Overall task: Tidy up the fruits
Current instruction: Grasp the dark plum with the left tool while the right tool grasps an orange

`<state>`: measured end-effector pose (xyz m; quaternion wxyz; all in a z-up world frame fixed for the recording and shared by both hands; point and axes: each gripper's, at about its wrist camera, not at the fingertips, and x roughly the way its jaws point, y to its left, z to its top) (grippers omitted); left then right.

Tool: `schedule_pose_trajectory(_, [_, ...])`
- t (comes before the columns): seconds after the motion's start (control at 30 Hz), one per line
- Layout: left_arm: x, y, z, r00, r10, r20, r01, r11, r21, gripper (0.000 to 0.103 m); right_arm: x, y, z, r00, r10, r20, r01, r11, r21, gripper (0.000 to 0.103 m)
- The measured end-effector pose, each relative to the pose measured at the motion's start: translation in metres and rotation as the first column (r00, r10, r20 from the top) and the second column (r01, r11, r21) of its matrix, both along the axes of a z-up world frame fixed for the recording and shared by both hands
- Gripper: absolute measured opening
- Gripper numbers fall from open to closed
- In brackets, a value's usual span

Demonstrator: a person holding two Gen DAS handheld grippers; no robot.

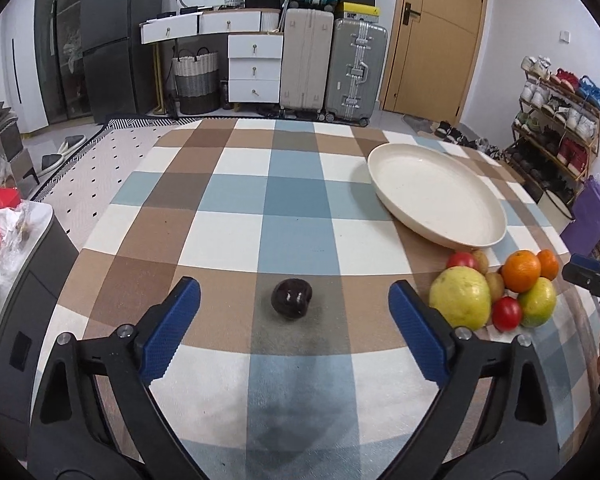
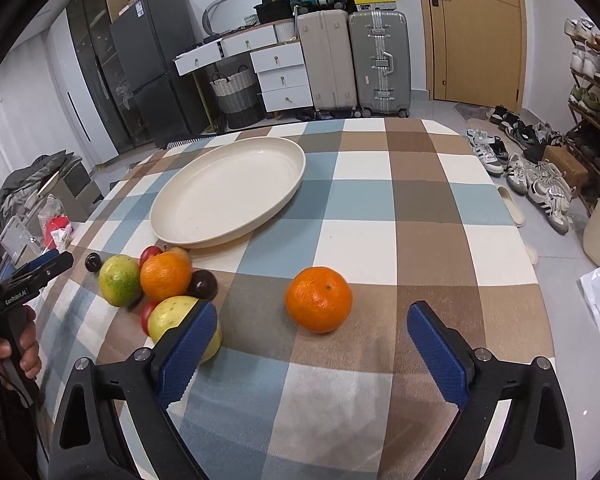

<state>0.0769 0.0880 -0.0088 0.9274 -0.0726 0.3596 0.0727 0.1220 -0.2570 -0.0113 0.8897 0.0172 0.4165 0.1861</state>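
Here both claws gape wide, gripping nothing: left claw (image 1: 294, 300) frames a dark plum (image 1: 291, 297); right claw (image 2: 312, 316) frames an orange (image 2: 318, 299), plate (image 2: 168, 224) at eleven o'clock on the counter (image 2: 420, 208).

Even, bright indoor light casts soft shadows, both views sharp, strongly bowed and black-vignetted at the edges.

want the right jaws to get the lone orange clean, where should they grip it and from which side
Grip the lone orange across its widest middle, coming down from the near side. It is round, sits clear of the fruit pile, and already lies centred ahead of the open right gripper.
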Motion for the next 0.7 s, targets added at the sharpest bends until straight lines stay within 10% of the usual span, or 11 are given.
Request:
schedule_pose_trajectory(0.47, [0.032,-0.001,-0.027,0.993,-0.066,-0.102,0.063,0.998,-0.029,0.071,0.027,0.010,-0.023,0.998,0.004,-0.060,-0.006,0.999,-0.038,0.070])
schedule_pose_trajectory(0.7, [0.035,0.001,-0.035,0.988,-0.086,-0.125,0.078,0.995,-0.062,0.042,0.027,0.010,-0.024,0.998,0.003,-0.065,-0.006,0.999,-0.040,0.060])
